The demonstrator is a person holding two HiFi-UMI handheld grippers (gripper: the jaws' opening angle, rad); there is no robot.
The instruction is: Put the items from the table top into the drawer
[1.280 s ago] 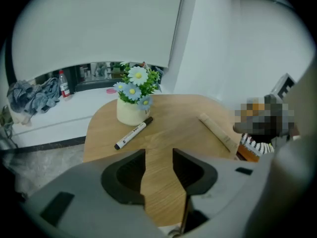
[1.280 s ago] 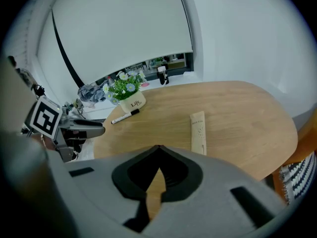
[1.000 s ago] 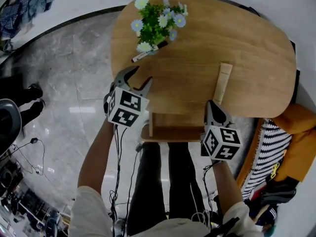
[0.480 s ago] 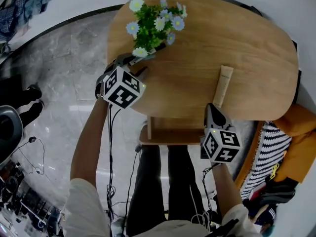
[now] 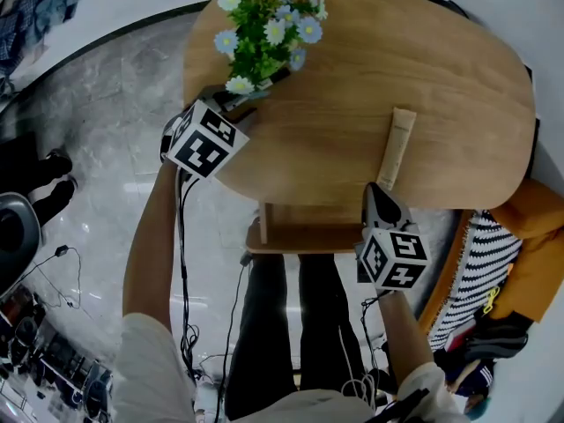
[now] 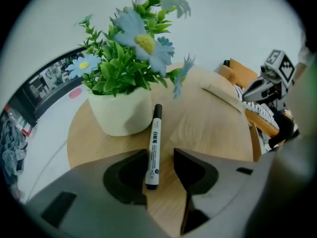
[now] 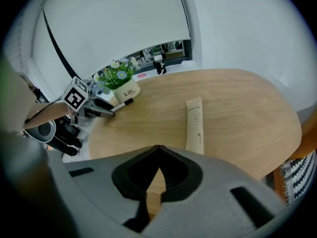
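At the table's (image 5: 352, 130) left edge, the left gripper (image 6: 161, 155) points steeply down beside the white flower pot (image 6: 121, 110). Its jaws stand wide but are closing, and the black-and-white marker (image 6: 154, 145) lies flat on the wood between them. The marker's lower end sits close against the left jaw, with a clear gap to the right one; its capped end reaches up to just beside the pot. Further right, a cream tube (image 5: 396, 148) lies alone on the tabletop. At the table's near edge, just below the tube and above the wooden drawer (image 5: 304, 236), the right gripper (image 7: 158, 150) has its jaws together on nothing.
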